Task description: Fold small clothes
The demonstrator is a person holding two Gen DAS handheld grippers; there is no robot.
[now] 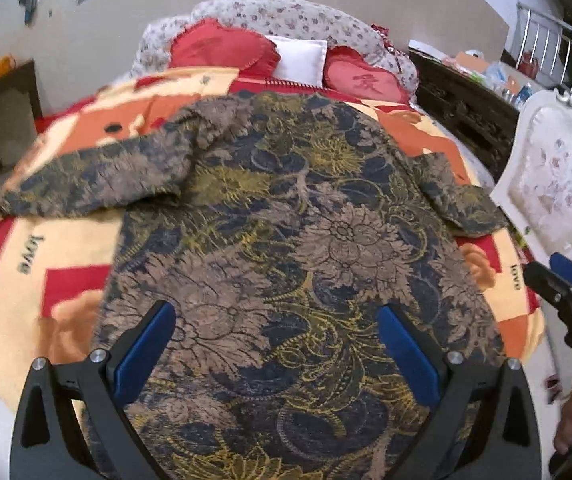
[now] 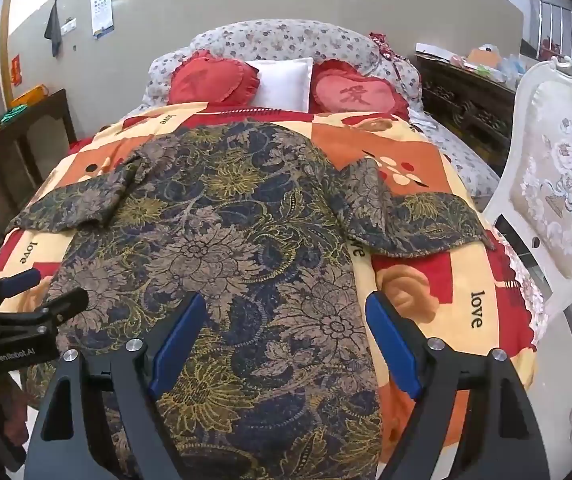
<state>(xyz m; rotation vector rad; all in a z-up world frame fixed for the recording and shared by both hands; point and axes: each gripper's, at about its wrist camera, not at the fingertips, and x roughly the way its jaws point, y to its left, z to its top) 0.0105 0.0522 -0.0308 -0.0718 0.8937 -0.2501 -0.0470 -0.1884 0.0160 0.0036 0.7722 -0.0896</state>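
Note:
A long-sleeved top [image 1: 286, 220] in a brown, navy and yellow flower print lies spread flat on the bed, with the left sleeve [image 1: 98, 176] and the right sleeve [image 1: 461, 208] stretched sideways. My left gripper [image 1: 276, 312] hovers open over the top's lower part, nothing between its blue pads. In the right wrist view my right gripper [image 2: 285, 300] stands open over the top's [image 2: 226, 220] right-hand edge, one finger above the cloth and one above the bedspread. The left gripper [image 2: 54, 288] shows at that view's left edge, the right gripper [image 1: 557, 268] at the other view's right edge.
The bed carries an orange, red and cream bedspread [image 2: 465, 280], with two red heart cushions [image 2: 210, 80] and a white pillow [image 2: 286, 80] at the head. A white upholstered chair [image 2: 557, 180] stands close on the right. Dark wooden furniture [image 2: 18, 140] flanks the bed.

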